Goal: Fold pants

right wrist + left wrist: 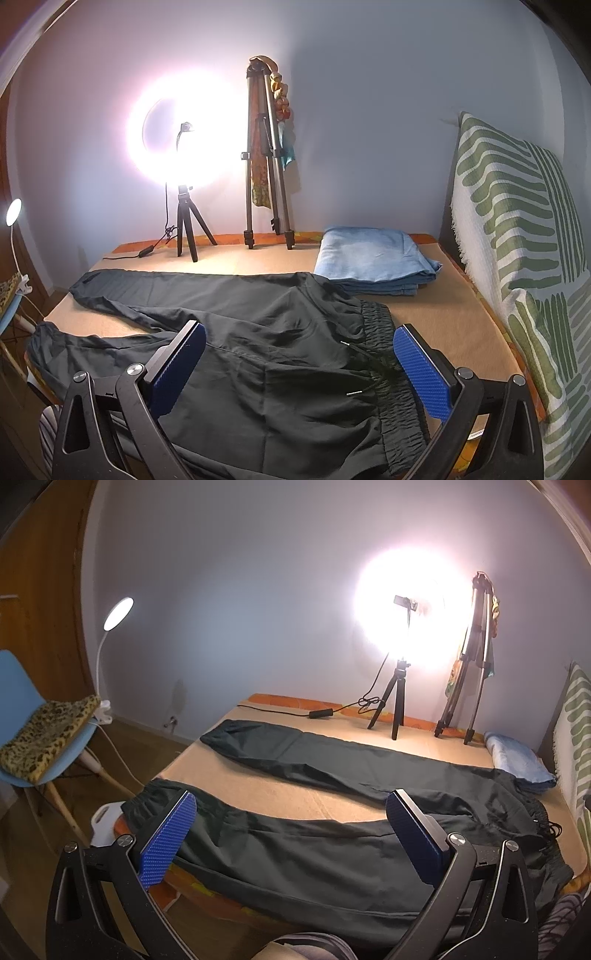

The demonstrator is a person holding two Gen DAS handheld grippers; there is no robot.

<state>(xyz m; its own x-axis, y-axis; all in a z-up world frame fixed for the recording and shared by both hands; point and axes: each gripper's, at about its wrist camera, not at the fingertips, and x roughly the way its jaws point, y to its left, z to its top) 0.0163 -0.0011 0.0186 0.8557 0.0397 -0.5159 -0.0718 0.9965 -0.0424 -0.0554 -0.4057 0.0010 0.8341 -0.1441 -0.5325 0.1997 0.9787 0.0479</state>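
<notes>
Black pants (pixel 332 853) lie spread flat on the tan surface (pixel 295 797), the two legs apart in a V and pointing left, the elastic waistband (pixel 384 354) with drawstring at the right. My left gripper (pixel 291 805) is open and empty, hovering above the near leg. My right gripper (pixel 301 338) is open and empty, hovering above the hip and waistband area. The pants also show in the right wrist view (pixel 240 350).
Folded blue jeans (pixel 373 258) lie at the back right. A ring light on a small tripod (pixel 188 229) and a tall tripod (pixel 267 166) stand at the back edge. A green-patterned cushion (pixel 517 240) leans at the right. A blue chair (pixel 33 731) stands left.
</notes>
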